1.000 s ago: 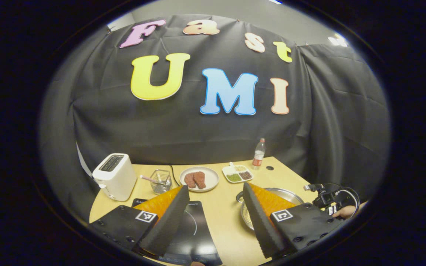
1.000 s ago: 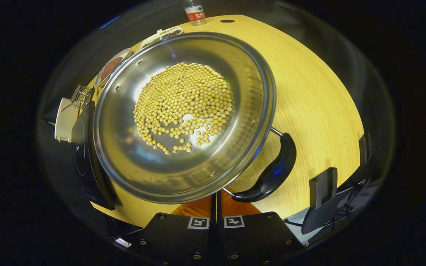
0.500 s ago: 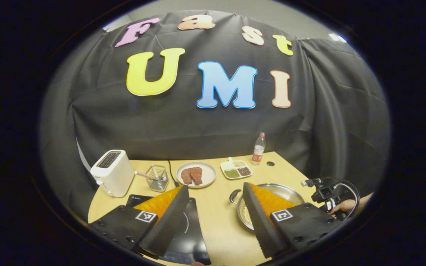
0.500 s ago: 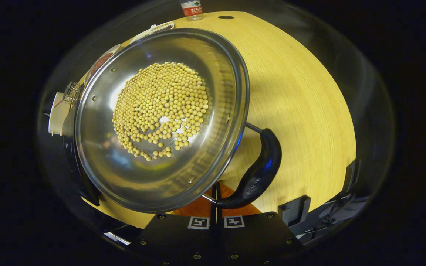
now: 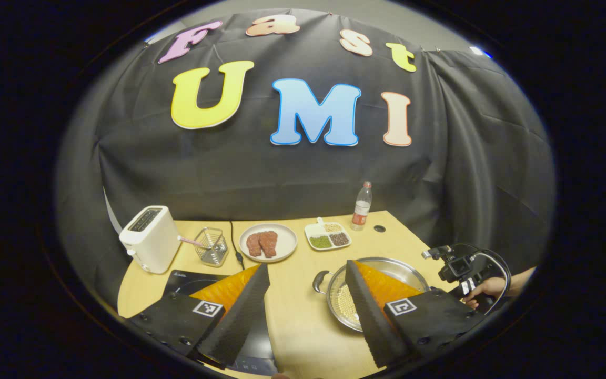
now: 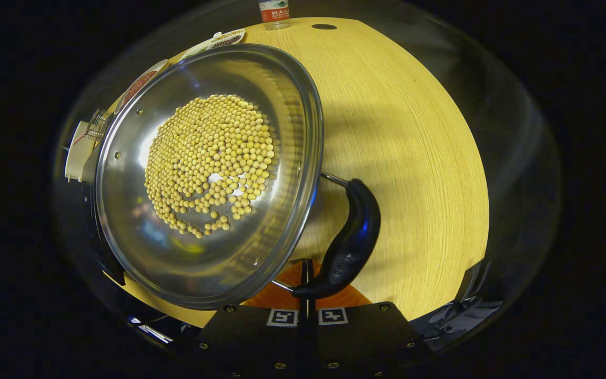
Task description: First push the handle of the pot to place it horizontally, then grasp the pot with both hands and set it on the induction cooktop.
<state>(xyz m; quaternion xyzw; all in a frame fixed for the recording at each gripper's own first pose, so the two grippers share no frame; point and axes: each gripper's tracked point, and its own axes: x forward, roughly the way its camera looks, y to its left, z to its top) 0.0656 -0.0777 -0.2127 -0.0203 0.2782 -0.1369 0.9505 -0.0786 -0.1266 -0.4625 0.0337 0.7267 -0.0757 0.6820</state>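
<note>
Right gripper view looks down into the pot (image 6: 203, 179), beans (image 6: 208, 163) pooled in its bowl, on the table (image 6: 418, 158); the right gripper (image 6: 305, 287), fingers pressed together with nothing between them, sits at the near end of the black handle (image 6: 347, 242); whether it touches I cannot tell; the handle's long axis runs away from the fingertips, up and slightly right, beside the pot's right wall. Left gripper view has the left gripper (image 5: 308, 310) wide open and empty, well short of the pot (image 5: 371, 292), which lies ahead to its right; the cooktop (image 5: 198, 287) sits under its left finger. Judging by this, the right gripper is nearer, so the push is its job.
</note>
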